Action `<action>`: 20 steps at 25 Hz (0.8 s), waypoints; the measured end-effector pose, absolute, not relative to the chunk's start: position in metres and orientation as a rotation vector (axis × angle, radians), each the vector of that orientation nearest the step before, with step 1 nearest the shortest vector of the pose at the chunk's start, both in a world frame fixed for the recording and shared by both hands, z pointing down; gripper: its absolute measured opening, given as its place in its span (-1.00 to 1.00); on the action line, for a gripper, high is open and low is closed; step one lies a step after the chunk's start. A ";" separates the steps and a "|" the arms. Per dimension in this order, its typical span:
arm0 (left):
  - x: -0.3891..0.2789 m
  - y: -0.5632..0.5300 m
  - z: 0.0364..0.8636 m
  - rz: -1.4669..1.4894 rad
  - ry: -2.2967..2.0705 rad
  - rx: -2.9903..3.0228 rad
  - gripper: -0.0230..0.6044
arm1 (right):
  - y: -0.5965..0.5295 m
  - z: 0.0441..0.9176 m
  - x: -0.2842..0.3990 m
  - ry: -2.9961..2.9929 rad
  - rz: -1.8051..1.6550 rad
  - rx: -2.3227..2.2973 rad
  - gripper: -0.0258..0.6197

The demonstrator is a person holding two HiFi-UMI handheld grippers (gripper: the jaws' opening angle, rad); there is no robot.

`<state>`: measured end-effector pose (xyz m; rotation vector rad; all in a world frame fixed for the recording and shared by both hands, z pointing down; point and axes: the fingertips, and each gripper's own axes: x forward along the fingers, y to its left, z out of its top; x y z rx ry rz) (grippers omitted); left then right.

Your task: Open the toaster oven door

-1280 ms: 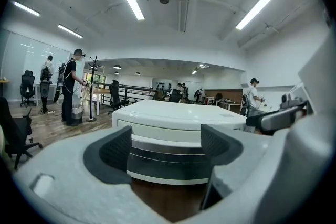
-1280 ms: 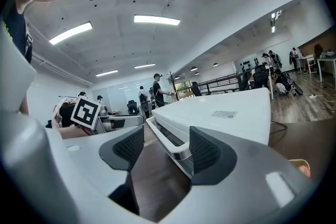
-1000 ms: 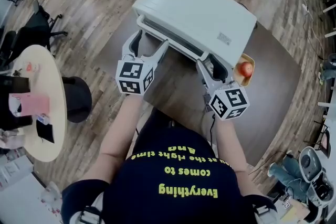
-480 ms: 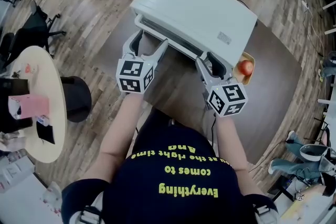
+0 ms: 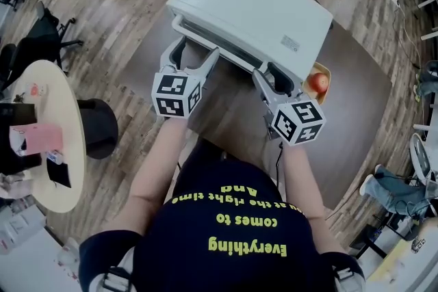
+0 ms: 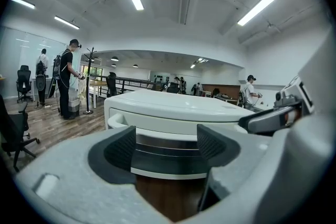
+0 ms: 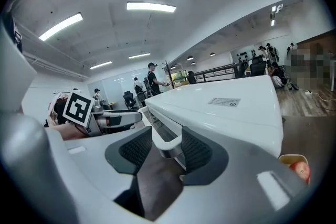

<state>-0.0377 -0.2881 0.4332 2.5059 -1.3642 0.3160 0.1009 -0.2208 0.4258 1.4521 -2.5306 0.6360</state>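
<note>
In the head view, the toaster oven point(image 5: 253, 10) sits on the brown worktop point(image 5: 233, 113) with its door facing the person. Both grippers are up against its front. The left gripper point(image 5: 197, 51) is at the left end of the handle point(image 5: 226, 51) and the right gripper point(image 5: 274, 78) is at the right end, just beside a small bowl of red fruit point(image 5: 318, 84). Compared with a second ago almost nothing has shifted. The grippers keep the same places at the handle and the door remains closed, so the pull has probably not begun.

In the left gripper view, the left gripper point(image 6: 165, 147) has its jaws wide apart. The dark door point(image 6: 165, 155) shows between the pads with nothing pinched, so this gripper holds nothing.

In the right gripper view, the right gripper point(image 7: 167, 149) is narrowed about the end of the handle point(image 7: 165, 139), where the bar meets its bracket. The pads seem to press on both sides of it, though the angle makes the left contact hard to confirm. That suggests the grip is set on this side and the next move is to swing the door down and toward the person.
</note>
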 end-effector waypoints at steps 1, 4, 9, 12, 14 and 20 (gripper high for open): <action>-0.037 -0.287 0.434 0.319 -1.365 2.505 0.26 | -0.220 0.426 0.101 -2.531 0.643 1.448 -0.35; -0.038 -0.284 0.435 0.318 -1.367 2.494 0.26 | -0.218 0.427 0.101 -2.526 0.661 1.427 -0.35; -0.043 -0.279 0.442 0.344 -1.378 2.470 0.25 | -0.215 0.428 0.099 -2.521 0.654 1.406 -0.35; -0.045 -0.278 0.443 0.336 -1.383 2.453 0.25 | -0.213 0.429 0.097 -2.520 0.651 1.396 -0.35; -0.044 -0.278 0.442 0.331 -1.383 2.445 0.25 | -0.210 0.428 0.095 -2.521 0.651 1.387 -0.35; -0.045 -0.275 0.447 0.324 -1.389 2.411 0.25 | -0.202 0.431 0.088 -2.521 0.646 1.365 -0.35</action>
